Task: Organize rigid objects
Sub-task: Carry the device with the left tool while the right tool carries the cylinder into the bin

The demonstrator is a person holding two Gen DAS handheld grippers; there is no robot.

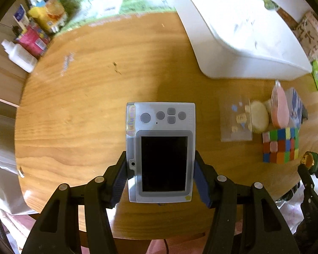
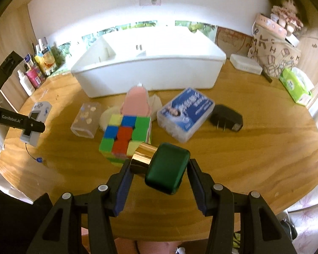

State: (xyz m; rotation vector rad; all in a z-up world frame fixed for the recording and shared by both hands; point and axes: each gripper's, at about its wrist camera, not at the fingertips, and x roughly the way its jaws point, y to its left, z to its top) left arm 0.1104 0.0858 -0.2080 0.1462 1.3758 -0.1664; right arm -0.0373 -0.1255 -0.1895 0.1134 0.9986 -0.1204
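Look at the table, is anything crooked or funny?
Yes. The puzzle cube has a twisted layer, so its colored blocks don't line up. The green bottle with a gold cap sits tilted in the right gripper. The gray toy camera in the left gripper looks straight.

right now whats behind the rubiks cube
Directly behind the rubiks cube stands a pink bottle, with a pale round piece to its left. The cube covers the bottle's base; further back sits the white bin.

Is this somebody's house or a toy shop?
Most likely a room in a home. A round wooden table stands by a wall, with a doll on a fabric bag, a tissue box and toiletry bottles around it.
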